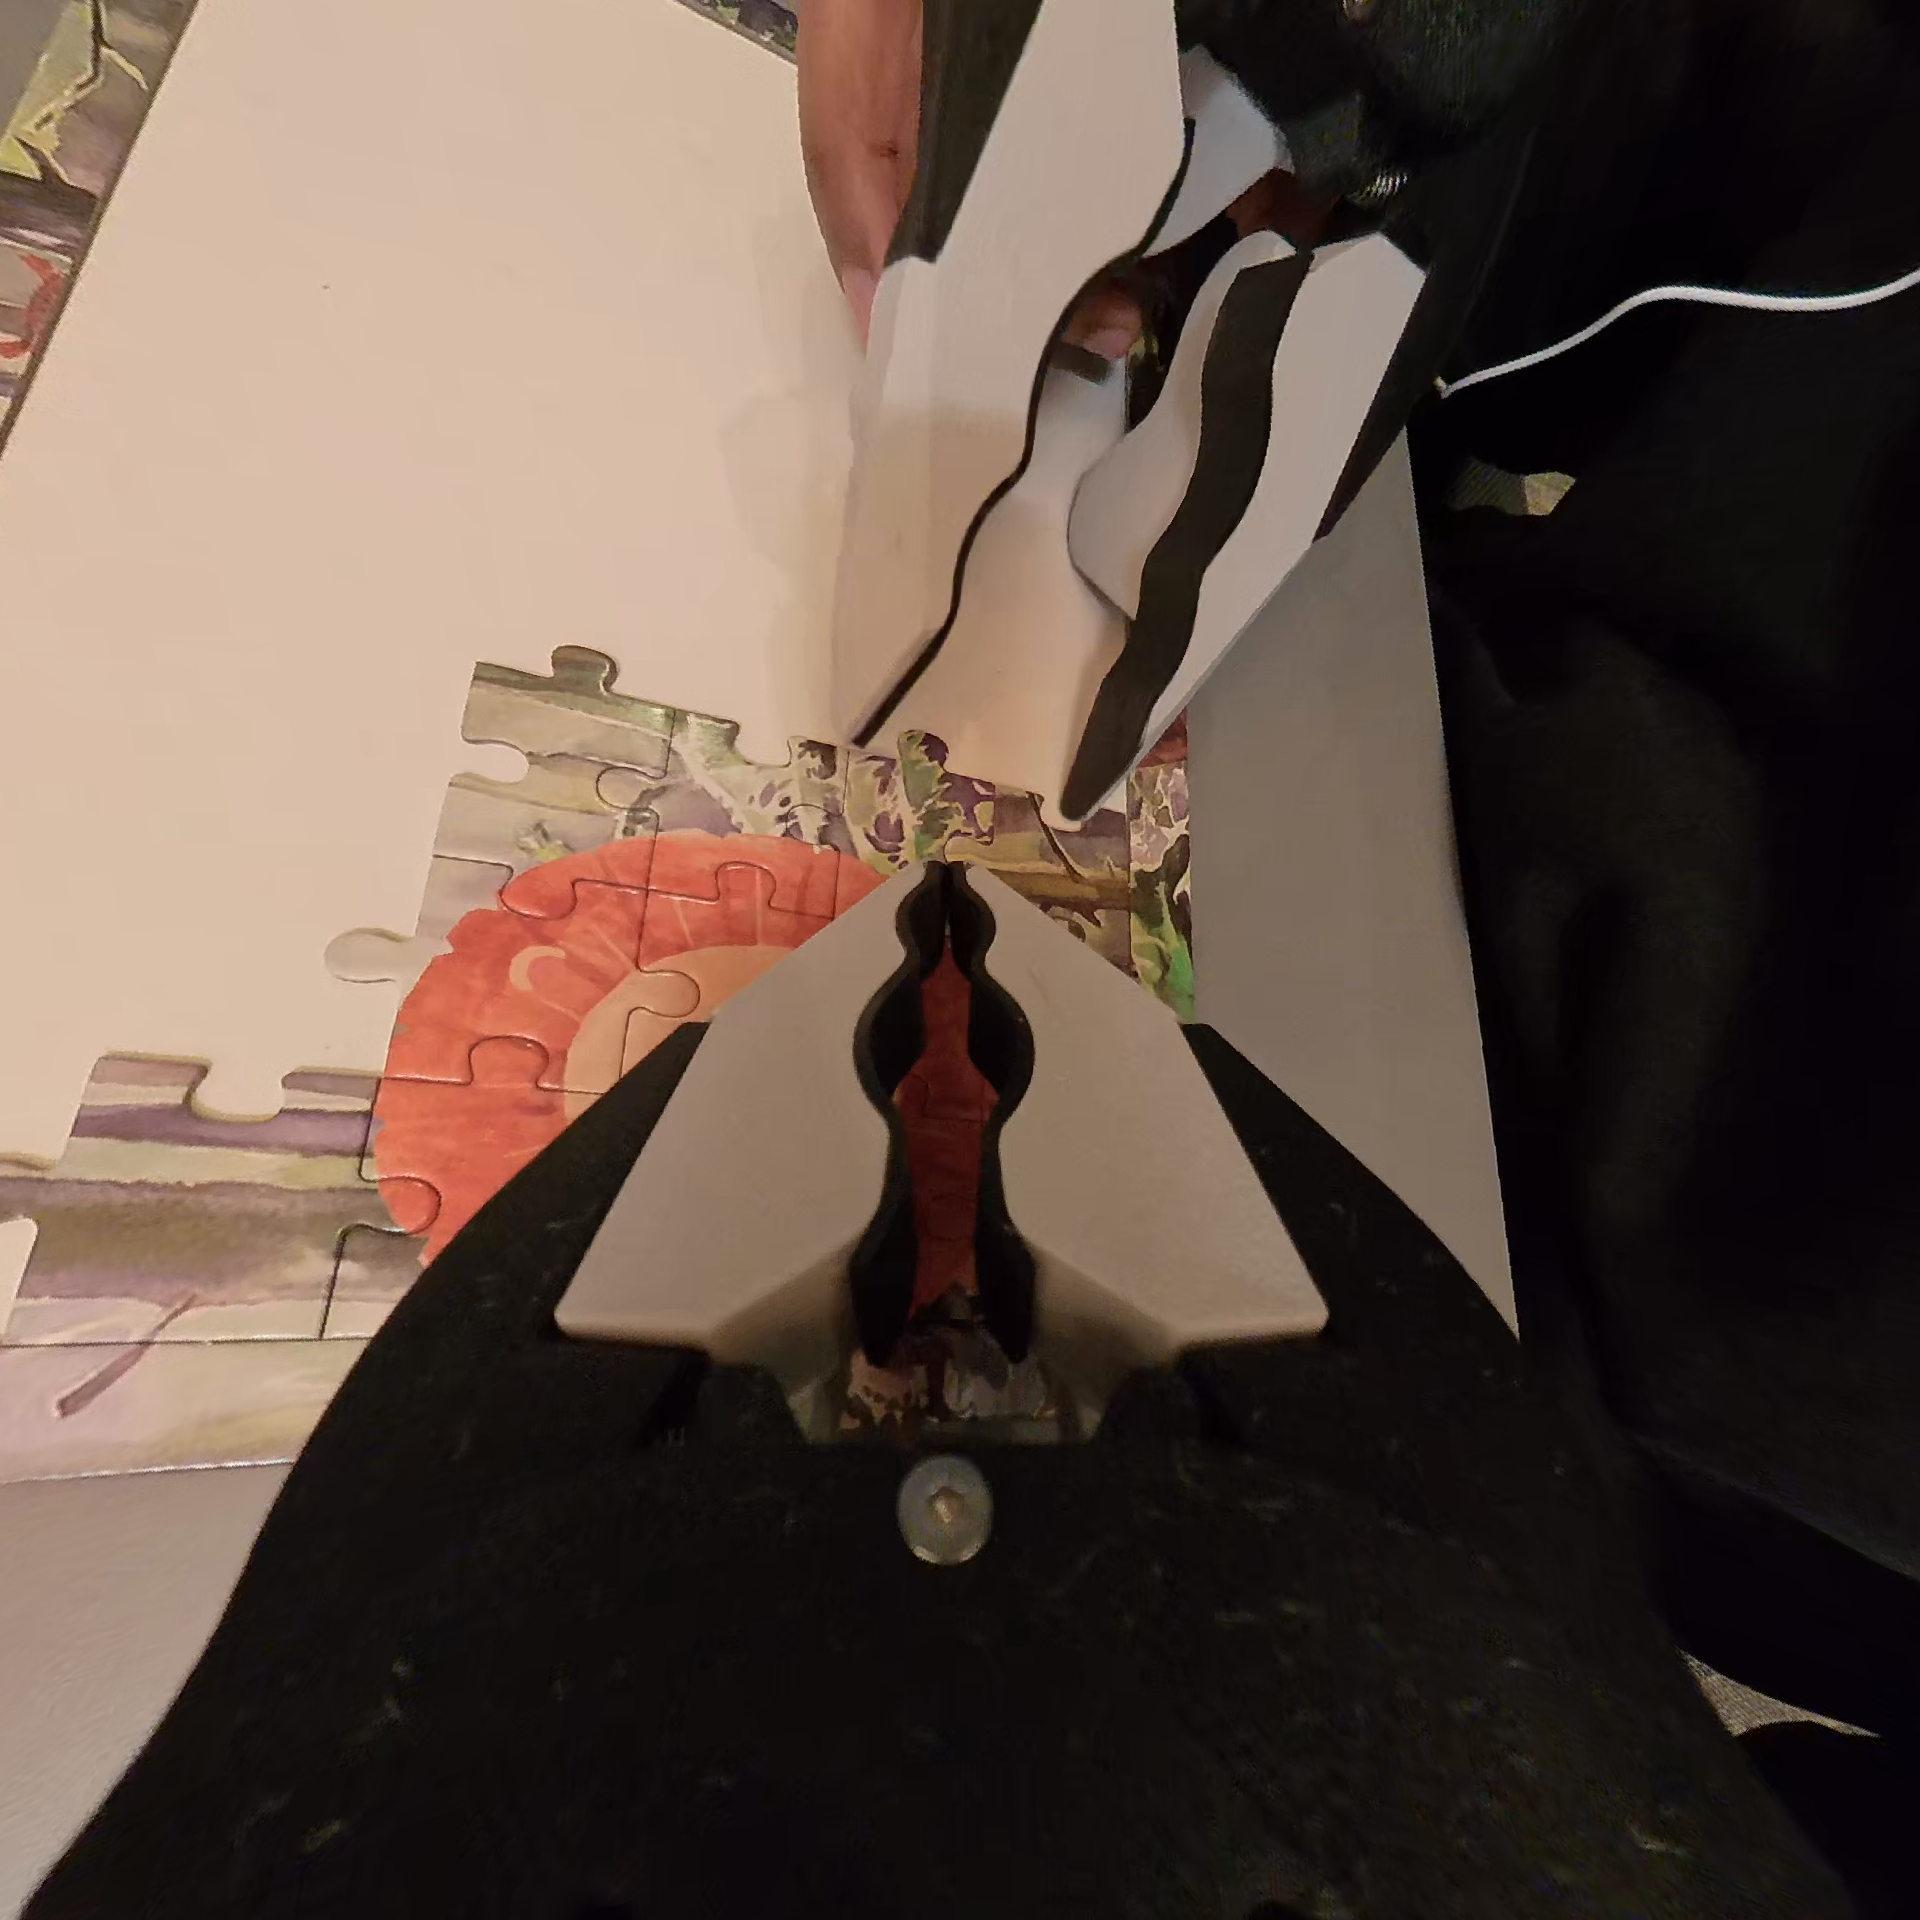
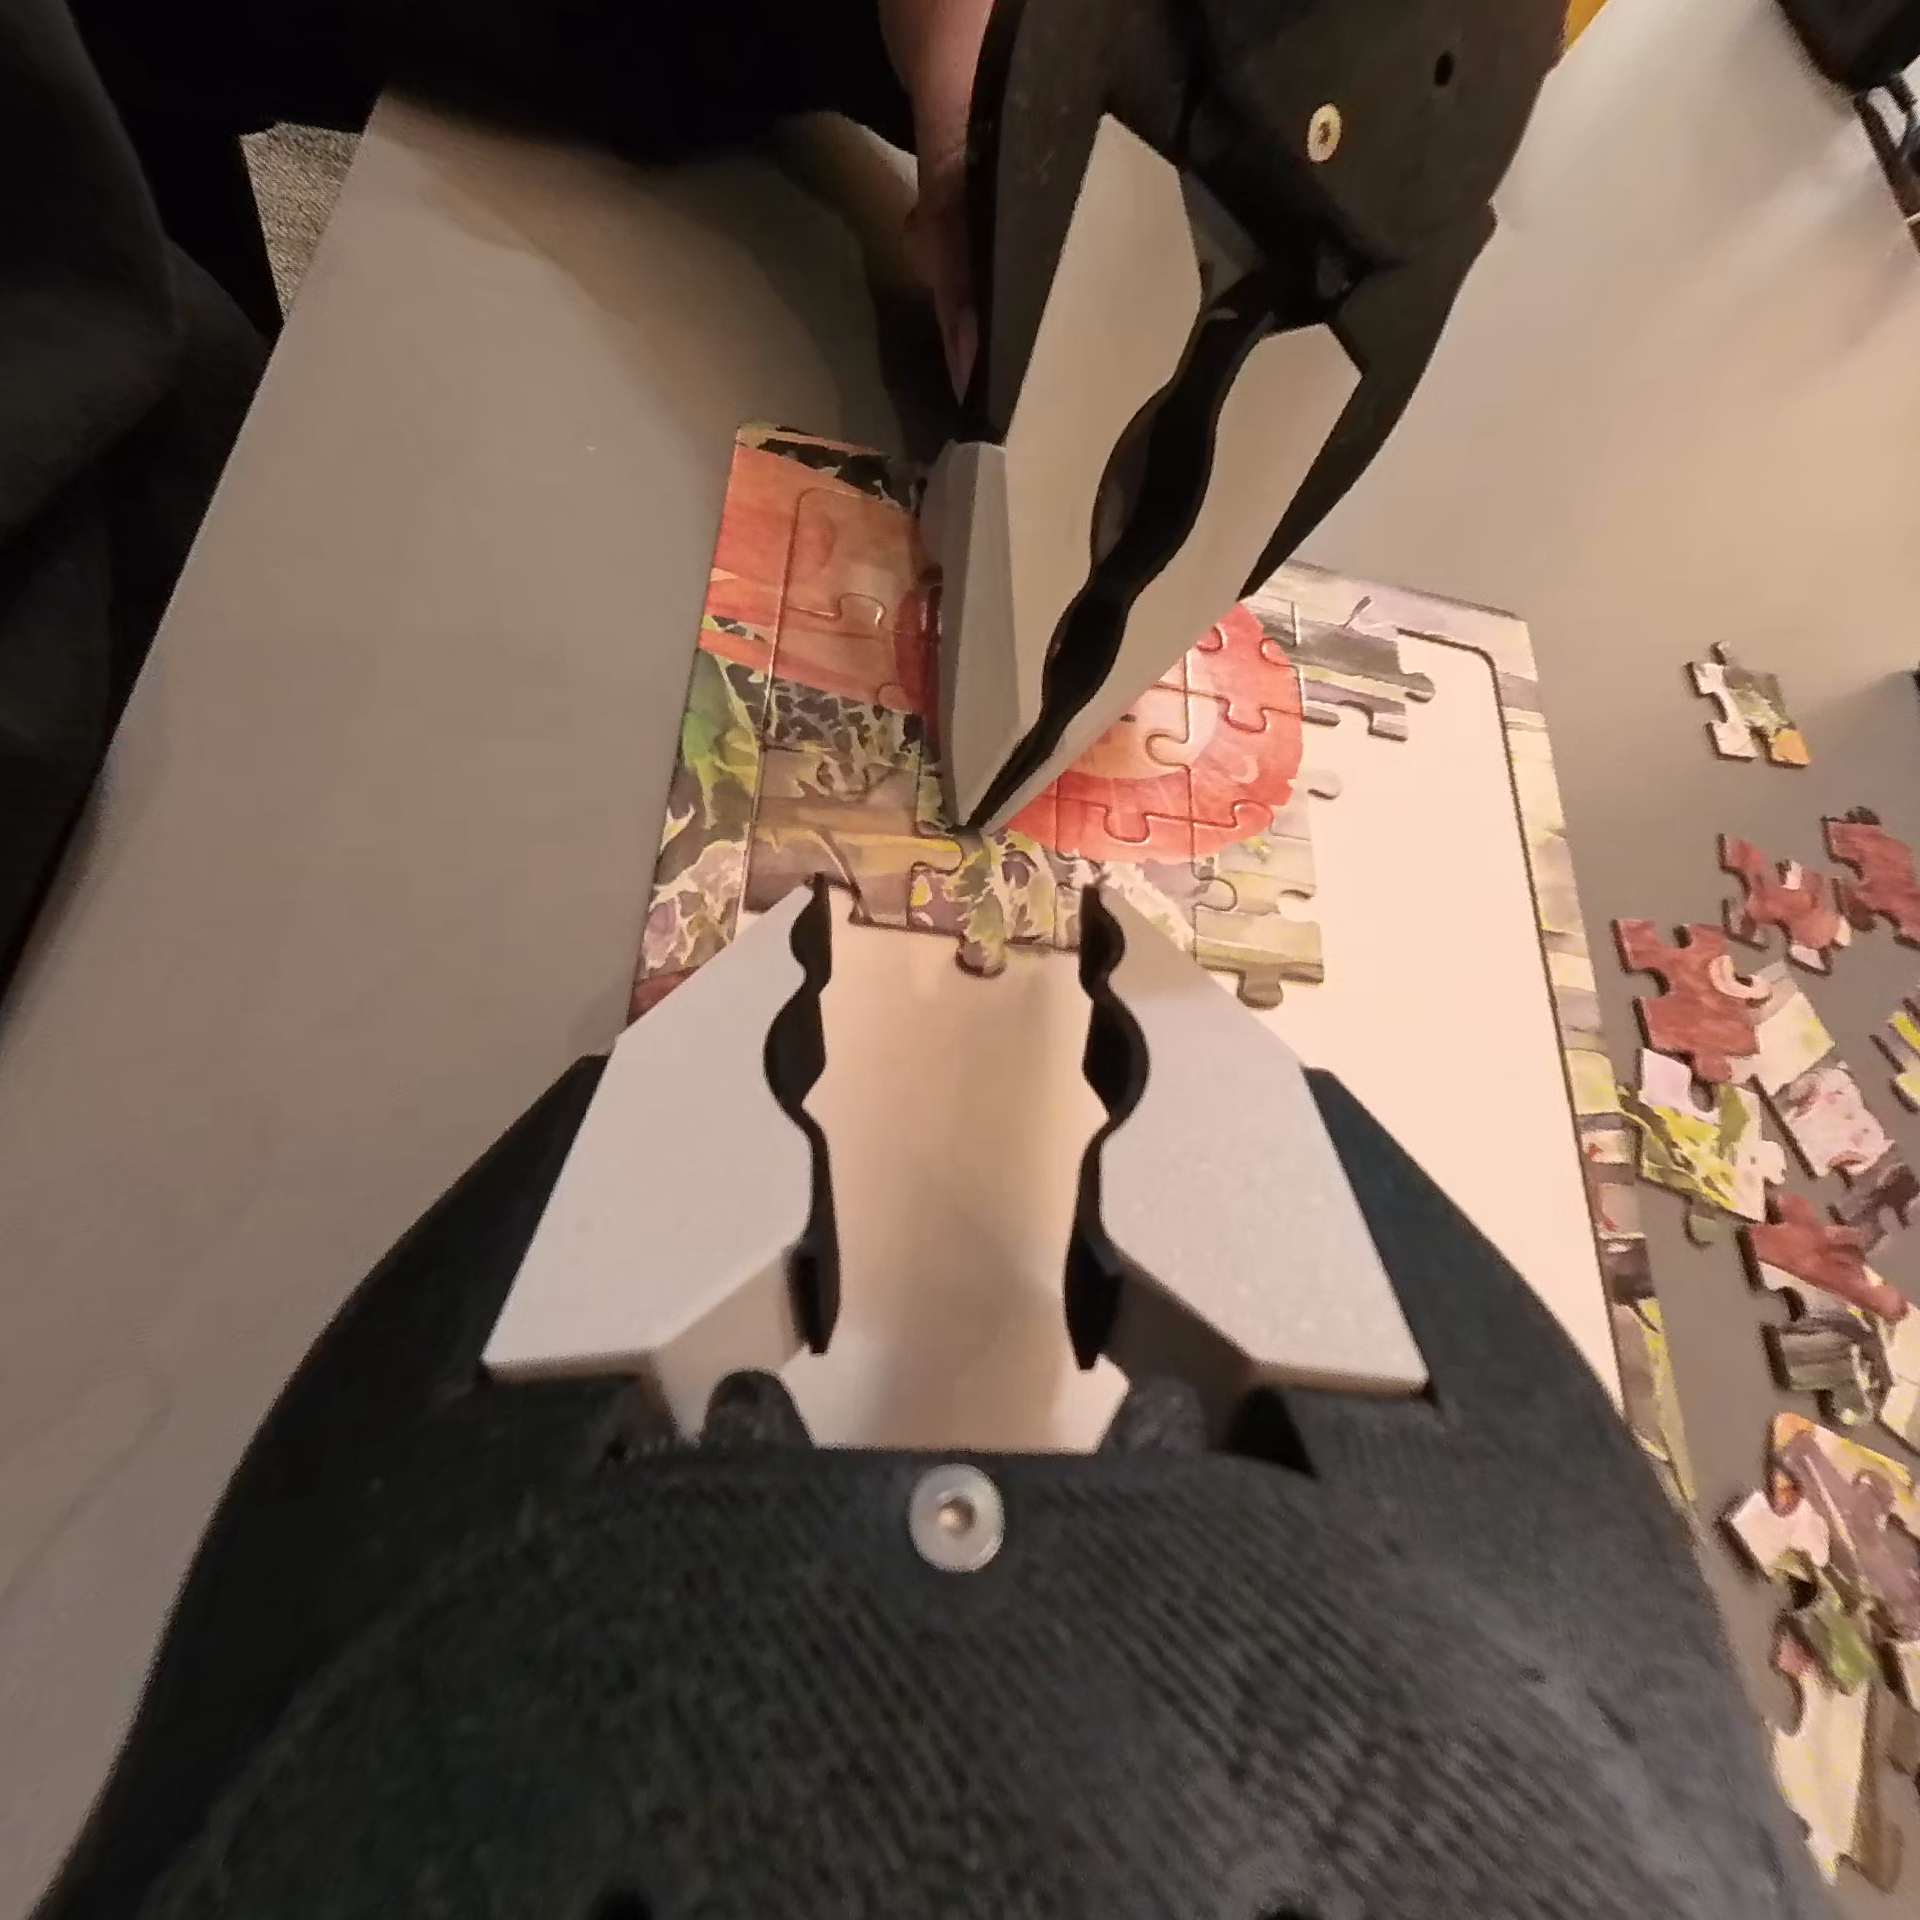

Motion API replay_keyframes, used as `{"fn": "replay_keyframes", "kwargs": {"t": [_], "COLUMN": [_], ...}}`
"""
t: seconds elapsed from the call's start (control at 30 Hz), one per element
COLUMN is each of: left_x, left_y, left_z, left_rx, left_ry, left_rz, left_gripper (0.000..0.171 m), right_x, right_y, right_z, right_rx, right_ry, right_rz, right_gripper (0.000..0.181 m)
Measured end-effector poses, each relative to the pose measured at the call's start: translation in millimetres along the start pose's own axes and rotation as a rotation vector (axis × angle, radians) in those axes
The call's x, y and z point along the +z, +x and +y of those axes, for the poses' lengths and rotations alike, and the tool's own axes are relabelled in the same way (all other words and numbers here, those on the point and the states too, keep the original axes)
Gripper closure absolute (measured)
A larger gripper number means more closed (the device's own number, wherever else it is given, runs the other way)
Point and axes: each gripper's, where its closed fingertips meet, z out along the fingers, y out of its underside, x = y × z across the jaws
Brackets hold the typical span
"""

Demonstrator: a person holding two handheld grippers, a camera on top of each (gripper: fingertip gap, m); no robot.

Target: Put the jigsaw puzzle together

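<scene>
1. Jigsaw puzzle (image 2: pixel 1143 769): a partly assembled rectangular picture lying flat in a shallow tray (image 2: pixel 1455 935) on the grey table (image 2: pixel 416 727). In the right wrist view its long axis runs from the near right toward the far left, away from the camera.
2. Appearance: the joined pieces show a large orange-red round form (image 1: pixel 623 987) ringed by green, purple and grey foliage. The interlocking seams are visible, and knobs and sockets stand open along the unfinished edge. The bare cream floor of the tray takes up the unfilled part, with a printed border strip along its side.
3. Loose pieces (image 2: pixel 1766 1091): a scatter of maroon, green and grey pieces on the table, outside the tray on the right of the right wrist view.
4. Left gripper (image 1: pixel 948 883): fingers drawn nearly together, tips down on the assembled section just beside the orange-red form. Nothing is seen held between them.
5. Right gripper (image 2: pixel 956 914): jaws spread moderately wide and empty over the bare tray floor, tips at the unfinished edge, where a knobbed piece (image 2: pixel 977 904) lies between them.
6. A hand (image 1: pixel 852 156) shows behind the right gripper.
</scene>
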Motion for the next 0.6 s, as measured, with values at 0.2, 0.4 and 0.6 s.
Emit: {"fn": "replay_keyframes", "kwargs": {"t": [0.2,0.4,0.6], "left_x": [-0.1,0.0,0.0], "left_y": [0.0,0.0,-0.1], "left_z": [0.0,0.0,-0.1], "left_rx": [-0.003,-0.005,-0.007], "left_ry": [0.0,0.001,0.001], "left_rz": [0.003,0.005,0.006], "left_gripper": [0.171,0.171,0.171], "right_x": [-2.1,-4.2,-2.5], "right_y": [0.8,2.4,5.0], "right_z": [2.2,6.7,5.2], "right_rx": [0.024,0.047,0.048], "right_ry": [-0.002,-0.012,-0.013], "right_rz": [-0.007,-0.015,0.005], "right_gripper": [0.129,0.129,0.131]}}
